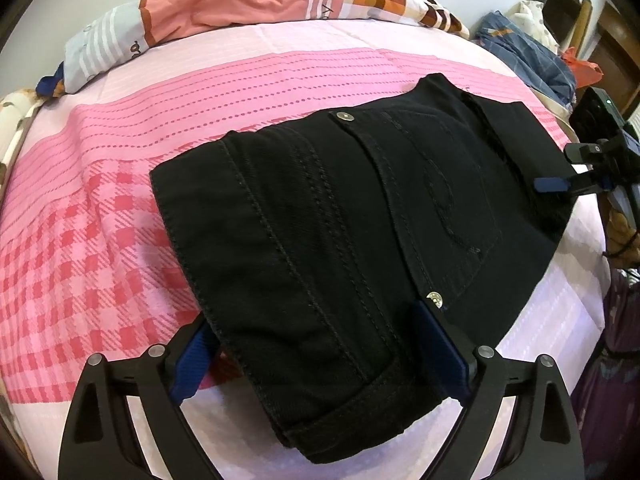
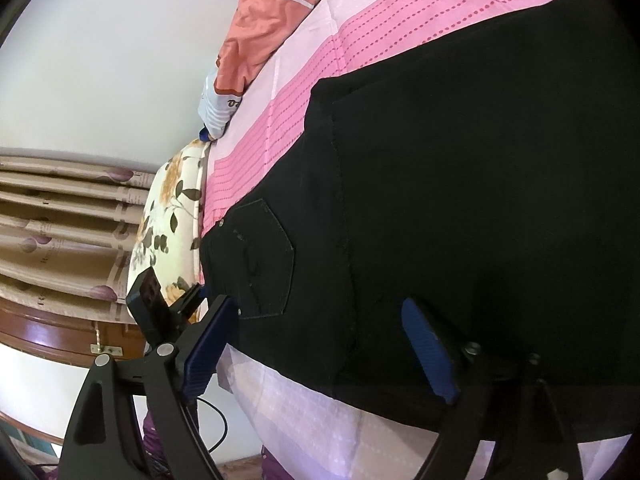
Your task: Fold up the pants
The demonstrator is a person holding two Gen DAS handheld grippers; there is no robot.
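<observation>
Black jeans [image 1: 340, 220] lie folded into a thick bundle on the pink bed sheet [image 1: 100, 184], back pocket and rivets facing up. My left gripper [image 1: 320, 360] straddles the near folded end. Its blue pads [image 1: 196, 360] stand wide on either side of the fabric without squeezing it, so it is open. My right gripper [image 2: 320, 348] is open as well, its pads [image 2: 428, 348] spread over the near edge of the jeans [image 2: 440, 180]. In the left wrist view the right gripper [image 1: 560, 168] shows at the far right edge of the bundle.
A bunched quilt in salmon and stripes [image 1: 240, 4] lies along the head of the bed. A pile of clothes [image 1: 528, 52] sits beyond the bed's right side. The floral mattress edge [image 2: 168, 220] and curtains [image 2: 60, 220] lie past the sheet.
</observation>
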